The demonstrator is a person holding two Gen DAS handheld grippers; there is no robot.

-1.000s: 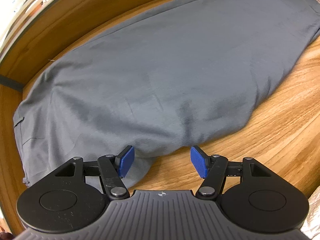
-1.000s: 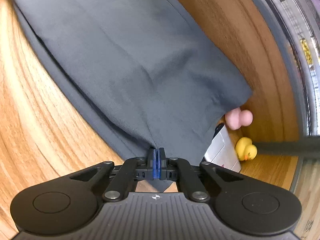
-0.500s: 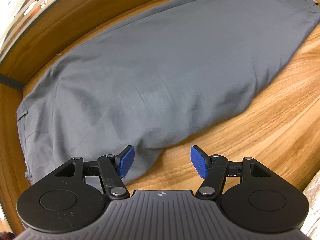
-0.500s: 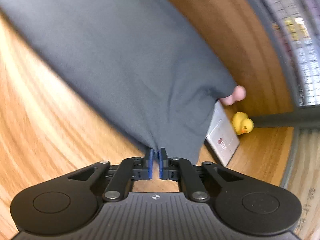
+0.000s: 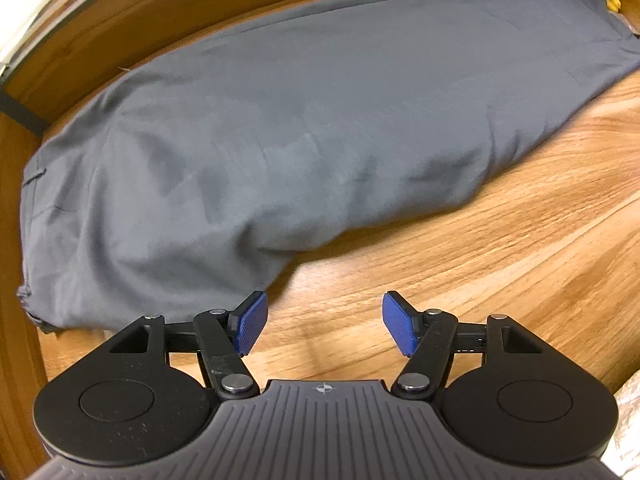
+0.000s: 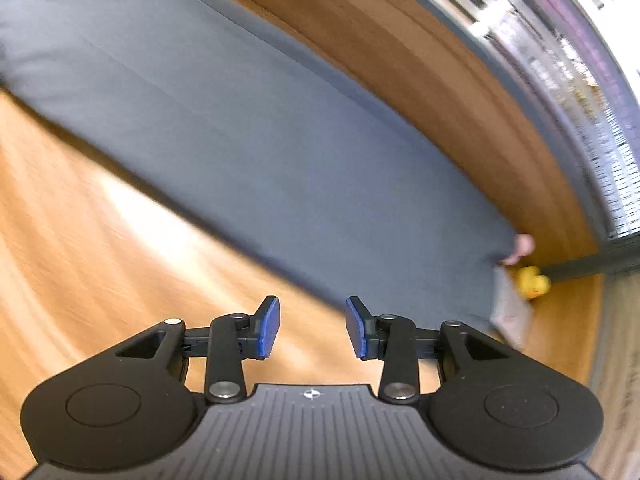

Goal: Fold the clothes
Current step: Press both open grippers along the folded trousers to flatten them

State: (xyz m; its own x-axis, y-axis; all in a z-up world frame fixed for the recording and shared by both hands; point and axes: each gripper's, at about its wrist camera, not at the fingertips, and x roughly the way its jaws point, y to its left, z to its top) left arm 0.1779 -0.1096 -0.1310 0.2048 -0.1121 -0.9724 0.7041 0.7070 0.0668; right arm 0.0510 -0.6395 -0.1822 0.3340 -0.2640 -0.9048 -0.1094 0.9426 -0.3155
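Observation:
A pair of grey trousers [image 5: 304, 128] lies stretched along the back of the wooden table [image 5: 480, 264], waistband at the far left. My left gripper [image 5: 323, 322] stands open just in front of the cloth's near edge, with only bare wood between its blue pads. In the right wrist view the same grey trousers [image 6: 248, 136] run diagonally across the table. My right gripper [image 6: 312, 328] is open there too, pulled back a little from the hem end, holding nothing.
A yellow rubber duck [image 6: 532, 282], a pink toy [image 6: 522, 246] and a flat silver box [image 6: 510, 312] sit by the hem at the table's [image 6: 80, 240] back right. A raised wooden rim [image 5: 168, 20] runs along the far side. Something pale [image 5: 626, 432] shows at the lower right.
My right gripper was shut on the hem; it has opened, let the cloth drop flat, and drawn back. My left gripper stayed open and backed away from the trousers.

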